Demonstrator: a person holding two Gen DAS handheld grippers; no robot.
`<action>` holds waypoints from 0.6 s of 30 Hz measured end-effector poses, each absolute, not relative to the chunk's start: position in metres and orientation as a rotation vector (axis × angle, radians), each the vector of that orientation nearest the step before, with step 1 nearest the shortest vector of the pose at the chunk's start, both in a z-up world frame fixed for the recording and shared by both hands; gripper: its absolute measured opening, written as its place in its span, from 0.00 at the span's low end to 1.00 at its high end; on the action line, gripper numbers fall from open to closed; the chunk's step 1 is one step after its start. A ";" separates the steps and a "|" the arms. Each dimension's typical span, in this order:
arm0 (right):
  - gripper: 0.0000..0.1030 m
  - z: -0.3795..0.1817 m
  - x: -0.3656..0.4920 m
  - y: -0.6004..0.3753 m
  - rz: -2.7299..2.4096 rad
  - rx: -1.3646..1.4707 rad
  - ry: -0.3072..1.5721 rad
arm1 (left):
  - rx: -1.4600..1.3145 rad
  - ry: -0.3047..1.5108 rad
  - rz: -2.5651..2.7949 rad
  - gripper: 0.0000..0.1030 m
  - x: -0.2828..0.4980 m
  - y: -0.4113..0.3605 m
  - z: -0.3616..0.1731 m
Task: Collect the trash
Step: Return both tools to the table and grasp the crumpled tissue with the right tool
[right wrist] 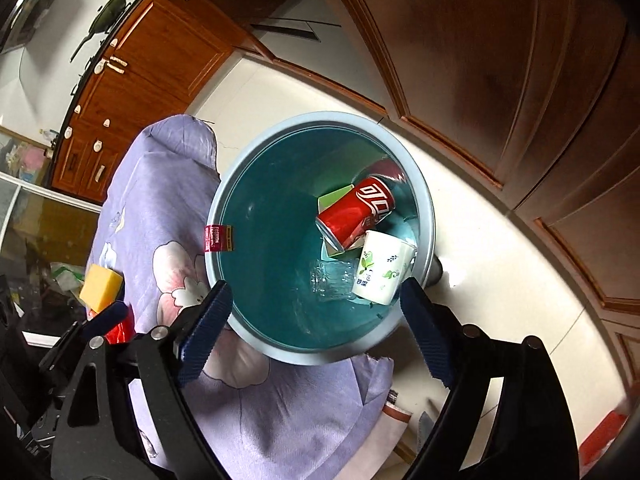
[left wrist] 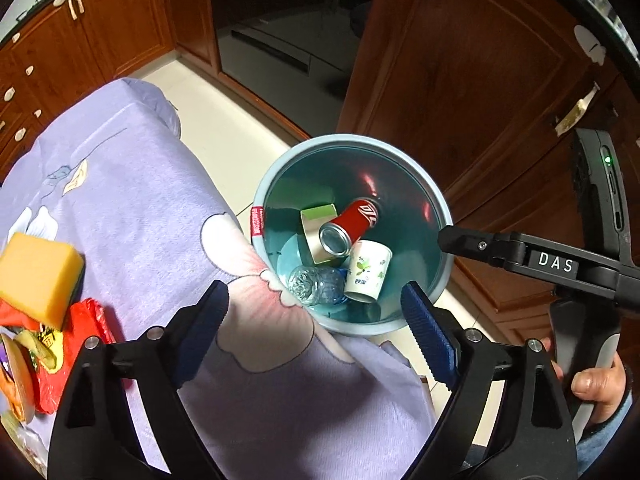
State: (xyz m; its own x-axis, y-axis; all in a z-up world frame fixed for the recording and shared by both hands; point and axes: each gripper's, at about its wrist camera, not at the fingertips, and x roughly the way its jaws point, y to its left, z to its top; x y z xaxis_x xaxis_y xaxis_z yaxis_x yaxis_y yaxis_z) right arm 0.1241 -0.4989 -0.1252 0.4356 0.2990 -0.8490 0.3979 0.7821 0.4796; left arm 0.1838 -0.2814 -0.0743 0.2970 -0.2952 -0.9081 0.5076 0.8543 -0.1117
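Trash, a red soda can (left wrist: 354, 226), white paper cup (left wrist: 366, 270) and clear plastic bottle (left wrist: 318, 284), lies inside the round blue bin (left wrist: 434, 204) right of the lilac floral tablecloth (left wrist: 132, 200). Left gripper (left wrist: 316, 312) and right gripper (right wrist: 316, 308) both gape empty above.

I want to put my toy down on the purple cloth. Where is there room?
Bare cloth runs between the yellow sponge and the blue bin, and up toward the far corner. The near-left edge is crowded: the sponge sits over a red wrapper and other packets. Inside the bin lie a can, a paper cup and a bottle.
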 end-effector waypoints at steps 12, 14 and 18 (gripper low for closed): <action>0.80 -0.079 0.105 -0.459 -0.030 0.656 1.090 | 0.124 1.085 -0.467 0.89 0.153 -0.213 -0.044; 0.84 -0.074 0.102 -0.447 -0.013 0.648 1.083 | 0.114 1.073 -0.450 0.90 0.147 -0.197 -0.039; 0.84 -0.066 0.098 -0.418 0.026 0.631 1.084 | 0.085 1.056 -0.411 0.90 0.133 -0.161 -0.032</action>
